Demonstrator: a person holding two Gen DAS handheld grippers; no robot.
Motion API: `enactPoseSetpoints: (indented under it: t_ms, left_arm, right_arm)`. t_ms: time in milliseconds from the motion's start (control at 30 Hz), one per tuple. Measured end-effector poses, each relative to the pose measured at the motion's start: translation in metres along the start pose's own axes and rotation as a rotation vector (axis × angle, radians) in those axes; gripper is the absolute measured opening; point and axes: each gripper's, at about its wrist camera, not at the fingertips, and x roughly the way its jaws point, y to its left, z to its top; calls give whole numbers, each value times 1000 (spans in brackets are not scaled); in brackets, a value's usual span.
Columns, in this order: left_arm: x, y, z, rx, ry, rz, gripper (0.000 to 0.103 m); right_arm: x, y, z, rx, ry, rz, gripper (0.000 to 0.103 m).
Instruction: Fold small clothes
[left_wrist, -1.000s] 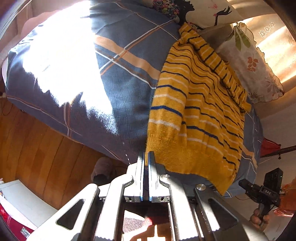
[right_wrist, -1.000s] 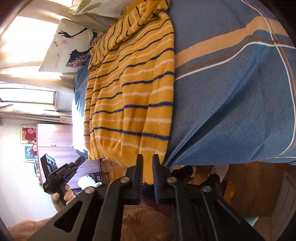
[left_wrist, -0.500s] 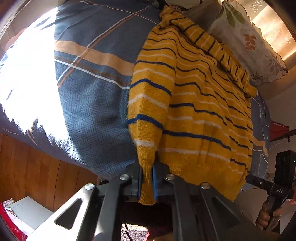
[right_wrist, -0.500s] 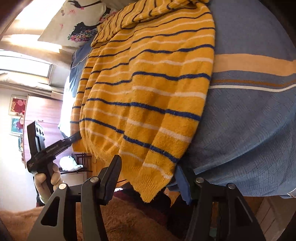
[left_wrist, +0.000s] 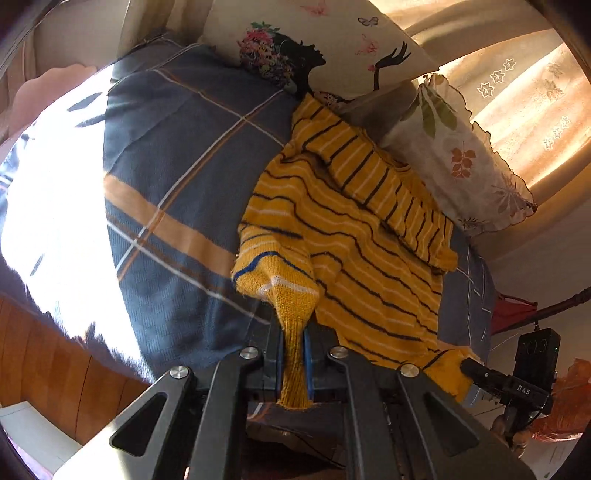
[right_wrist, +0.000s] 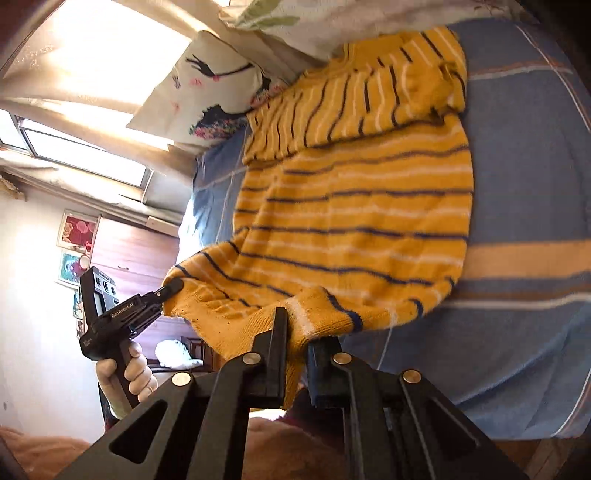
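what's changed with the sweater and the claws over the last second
Both claws took hold of the yellow striped sweater at its hem: left claw on one corner, right claw closing on the other. The hem has been lifted off the bed toward the pillows. The upper sweater stayed put.

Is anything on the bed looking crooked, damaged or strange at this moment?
Nothing looks damaged or spilled. The yellow striped sweater lies on the blue bedcover, its top part bunched against the pillows. Its bottom hem is lifted only because both grippers pinch it, right gripper closing.
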Motion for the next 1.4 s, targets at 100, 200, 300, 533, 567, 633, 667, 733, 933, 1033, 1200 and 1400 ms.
enactPoseSetpoints:
  t_ms: [100,200,300,533,567,633,667,733,933,1033,1200,1400]
  left_arm:
    - [15,-19,49,65,-29,-5,8]
    - [44,-40,104,129,-42,-12,8]
    - [81,-58,162,162,-43,-19,8]
    - [173,-96,244,262,-22,16,9]
    - [181,-97,249,265,-3,2,10]
    - [188,-94,255,245,23,-55,15]
    - [186,-91,256,238,19,-86,23]
    - [177,-81,258,216,5,-143,39]
    - [146,-44,257,145,-34,-154,60]
    - [146,-27,248,129,-17,-88,61]
    - [162,-20,232,141,17,-22,61]
    - [191,-26,225,228,50,-45,69]
  right_arm:
    - [0,8,44,-15,-77,-36,8]
    - [9,14,97,-18,-150,-96,8]
    - [25,9,155,9,-214,-188,8]
    - [71,-37,249,126,-252,-407,8]
    - [78,-48,256,153,-250,-448,8]
    - [88,-66,264,189,-234,-473,8]
    - [92,-73,267,212,-226,-467,8]
    - [94,-84,268,261,-227,-425,9]
    - [75,-96,263,320,-275,-309,15]
    - [62,-93,262,318,-298,-289,33]
    - [22,-94,249,312,-396,-320,69]
    - [15,-104,212,267,-306,-374,76]
